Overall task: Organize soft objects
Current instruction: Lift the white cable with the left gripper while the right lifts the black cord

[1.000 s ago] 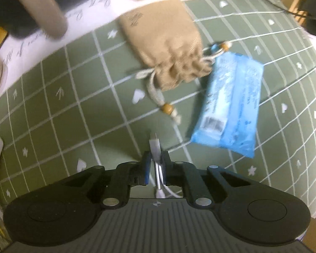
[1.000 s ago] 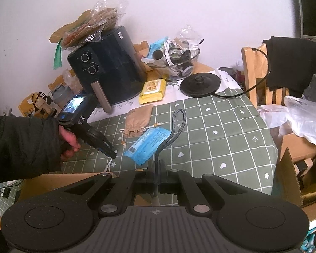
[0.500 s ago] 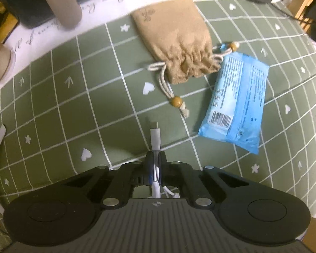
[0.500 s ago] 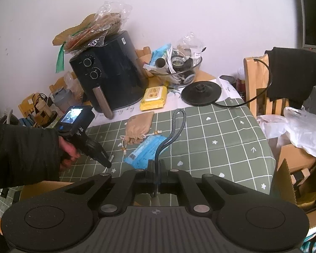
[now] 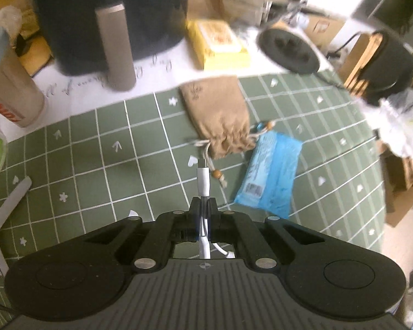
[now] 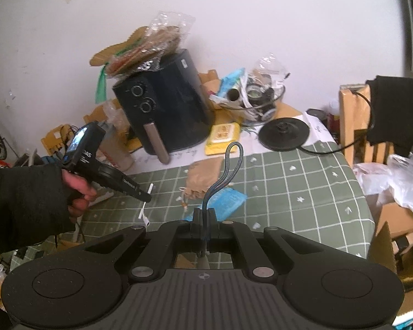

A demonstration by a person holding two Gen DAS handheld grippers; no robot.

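Observation:
My left gripper point(image 5: 203, 202) is shut on a white USB cable point(image 5: 203, 181), whose plug end sticks out past the fingertips above the green checked tablecloth point(image 5: 96, 159). Beyond it lie a tan drawstring pouch point(image 5: 220, 115) and a blue wipes packet point(image 5: 271, 174), side by side. My right gripper point(image 6: 204, 213) is shut on a grey braided cable point(image 6: 228, 167) that loops upward. In the right wrist view the left gripper point(image 6: 146, 198), held in a hand with a dark sleeve, carries the white cable point(image 6: 144, 211) over the table's left part.
A black air fryer point(image 6: 162, 104), a yellow packet point(image 6: 224, 134), a black kettle base point(image 6: 285, 134) and a glass bowl of clutter point(image 6: 258, 101) stand at the back. A chair with dark cloth point(image 6: 393, 110), plastic bags and cardboard boxes point(image 6: 391, 236) are to the right.
My left gripper closed fully on the white cable and rose away from the cloth, so the air fryer and back clutter came into its view. The right gripper lifted slightly with its cable.

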